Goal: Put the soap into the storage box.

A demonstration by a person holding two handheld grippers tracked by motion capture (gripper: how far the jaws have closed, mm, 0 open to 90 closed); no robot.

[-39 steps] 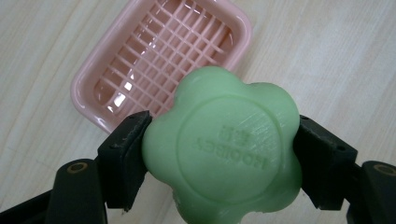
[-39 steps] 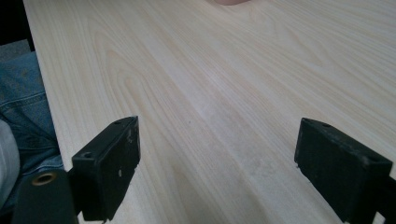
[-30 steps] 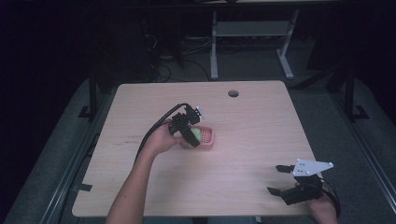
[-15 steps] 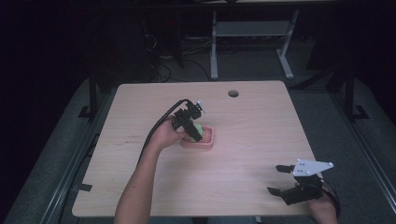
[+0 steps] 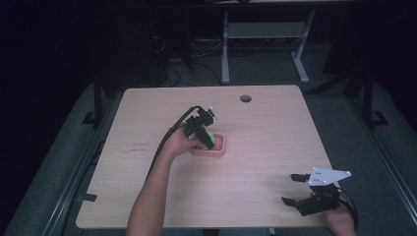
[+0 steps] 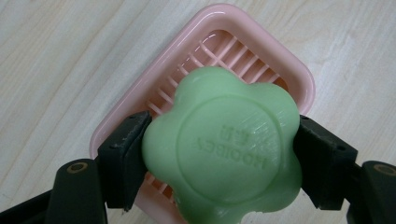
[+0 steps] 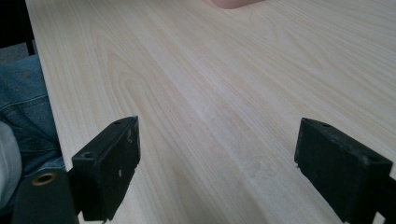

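Left gripper view showed the left gripper (image 6: 219,154) with its black jaws closed on either side of a green flower-shaped soap bar (image 6: 224,147), which carried raised lettering too hard to read with confidence. The soap hung directly above a pink slatted soap dish (image 6: 219,32) that sat on the pale wooden worktop (image 6: 56,60); whether soap and dish touched could not be told. In the high view the left gripper (image 5: 204,132) was near the middle of the worktop (image 5: 255,128), tilted down over the soap dish (image 5: 220,146), with the green soap (image 5: 210,136) just visible at the jaws. The right gripper (image 5: 300,189) lay near the worktop's front right corner, well apart from the dish. In the right gripper view its jaws stood wide open, holding nothing, over bare wood (image 7: 224,93).
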